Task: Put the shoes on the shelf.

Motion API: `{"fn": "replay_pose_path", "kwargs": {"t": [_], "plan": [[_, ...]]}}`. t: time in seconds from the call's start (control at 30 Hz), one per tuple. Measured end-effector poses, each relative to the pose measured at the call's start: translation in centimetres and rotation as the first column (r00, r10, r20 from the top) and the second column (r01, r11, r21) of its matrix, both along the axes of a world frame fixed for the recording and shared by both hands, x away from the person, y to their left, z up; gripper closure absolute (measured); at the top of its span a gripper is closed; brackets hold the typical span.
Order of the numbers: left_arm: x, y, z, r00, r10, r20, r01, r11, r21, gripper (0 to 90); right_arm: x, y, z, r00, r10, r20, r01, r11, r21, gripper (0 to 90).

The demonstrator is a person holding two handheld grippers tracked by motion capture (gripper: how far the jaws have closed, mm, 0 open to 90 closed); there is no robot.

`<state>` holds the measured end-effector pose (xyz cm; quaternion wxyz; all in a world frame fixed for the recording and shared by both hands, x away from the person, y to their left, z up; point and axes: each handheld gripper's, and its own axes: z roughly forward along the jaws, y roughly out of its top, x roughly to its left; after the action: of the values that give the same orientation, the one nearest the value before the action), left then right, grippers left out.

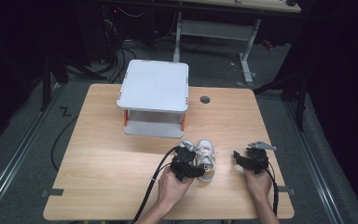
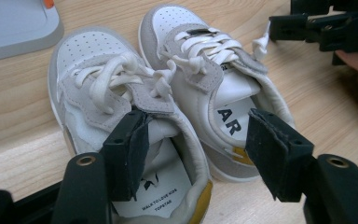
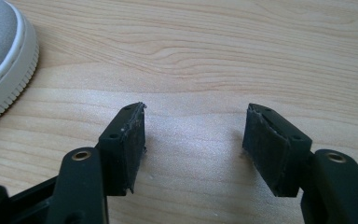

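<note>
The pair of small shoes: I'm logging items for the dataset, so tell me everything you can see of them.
The pair of small shoes stands upright, side by side and touching, on the wooden table, toes toward the grey shelf stand. Uppers look like white perforated leather with grey suede panels, white laces, white ribbed soles and yellow heel accents. The insoles carry printed lettering. The left gripper is open, one of its fingers inside the left-hand shoe's opening.
</note>
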<state>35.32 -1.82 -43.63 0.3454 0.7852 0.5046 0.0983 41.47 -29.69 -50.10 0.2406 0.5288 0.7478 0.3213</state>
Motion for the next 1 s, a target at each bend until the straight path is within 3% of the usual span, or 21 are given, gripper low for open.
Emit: {"fn": "replay_pose_path", "kwargs": {"t": [0.2,0.33,0.47,0.5,0.6,0.67,0.8,1.0], "plan": [[0.1,-0.3,0.1,0.9999,0.013,-0.003,-0.013,0.9999,0.005,38.5,0.0,0.0,0.0,1.0,0.001,0.0,-0.001,1.0,0.0,38.5],[0.3,-1.1,0.1,0.9995,0.019,0.025,-0.02,0.9989,0.044,43.0,0.0,0.0,0.0,1.0,0.001,-0.001,-0.001,1.0,0.001,38.3],[0.9,-1.7,-0.6,0.9996,0.019,0.019,-0.021,0.9973,0.07,47.5,0.0,0.0,0.0,1.0,0.002,-0.001,-0.002,1.0,0.0,38.1],[1.2,-1.7,-0.9,0.9998,0.02,-0.006,-0.02,0.9975,0.067,49.7,0.0,0.0,0.0,1.0,0.002,0.0,-0.002,1.0,0.0,38.1],[1.6,-1.9,-1.4,0.9998,0.014,-0.013,-0.013,0.9975,0.07,53.3,0.0,0.0,0.0,1.0,0.001,-0.002,-0.001,1.0,0.001,37.8],[1.6,-2.1,-1.3,1.0,0.004,-0.004,-0.004,0.9959,0.09,54.9,0.0,0.0,0.0,1.0,0.001,-0.003,-0.001,1.0,0.001,37.7],[1.5,-2.2,-1.3,0.9997,-0.022,0.013,0.021,0.9954,0.093,61.9,0.0,0.0,0.0,1.0,0.001,-0.003,-0.001,1.0,0.002,37.6],[1.1,-2.2,-1.3,0.9995,-0.013,0.029,0.011,0.9953,0.096,69.4,0.1,0.1,0.0,1.0,0.005,-0.001,-0.005,1.0,0.0,37.3]]}}
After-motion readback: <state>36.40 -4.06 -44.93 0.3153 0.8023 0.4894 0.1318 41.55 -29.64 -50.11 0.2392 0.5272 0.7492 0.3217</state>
